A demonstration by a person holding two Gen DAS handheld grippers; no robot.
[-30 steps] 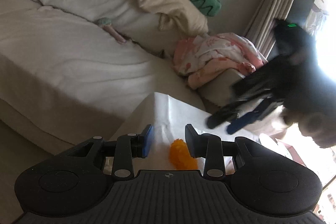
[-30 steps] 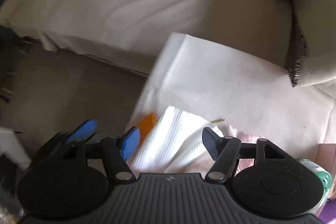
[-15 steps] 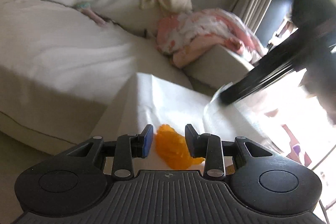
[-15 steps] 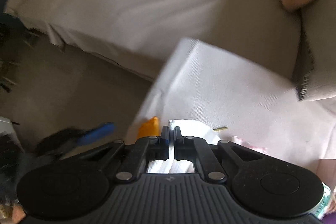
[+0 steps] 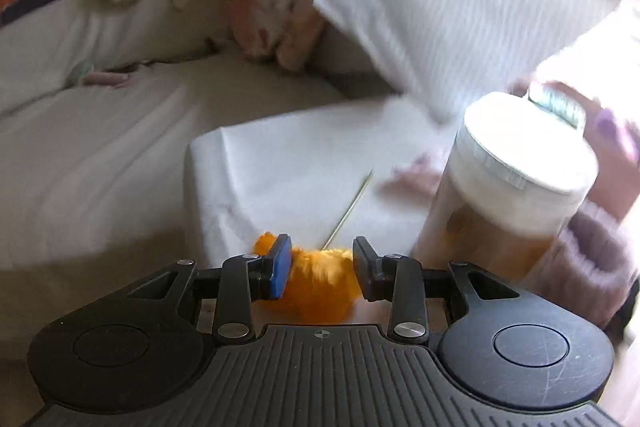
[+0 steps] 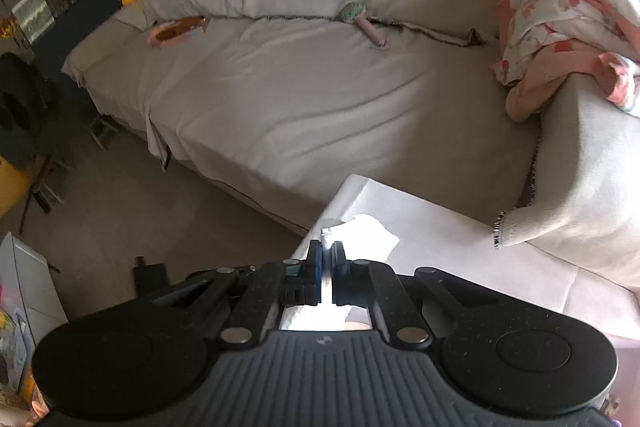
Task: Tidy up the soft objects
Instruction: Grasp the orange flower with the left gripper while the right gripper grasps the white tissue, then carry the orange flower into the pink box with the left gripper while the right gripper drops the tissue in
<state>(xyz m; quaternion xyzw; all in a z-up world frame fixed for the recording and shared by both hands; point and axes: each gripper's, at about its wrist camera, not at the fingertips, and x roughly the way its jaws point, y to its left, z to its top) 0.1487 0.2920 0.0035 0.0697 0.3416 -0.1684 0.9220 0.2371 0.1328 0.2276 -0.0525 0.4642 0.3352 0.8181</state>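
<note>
The left gripper [image 5: 321,263] stood open around an orange toy [image 5: 318,285] on the white table [image 5: 288,163]. The right gripper [image 6: 327,259] was pinched tight on a white cloth [image 6: 366,233], lifted above the table.

Left wrist view low and close over the white-covered table [image 5: 304,163] — right wrist view higher, facing the bed [image 6: 304,99] — table shared.

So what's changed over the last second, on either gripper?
The right gripper closed on the white cloth and lifted it off the small table; the left view shows it raised. The left gripper moved in around the orange fluffy item, jaws still open. The sofa clutter stayed put.
</note>
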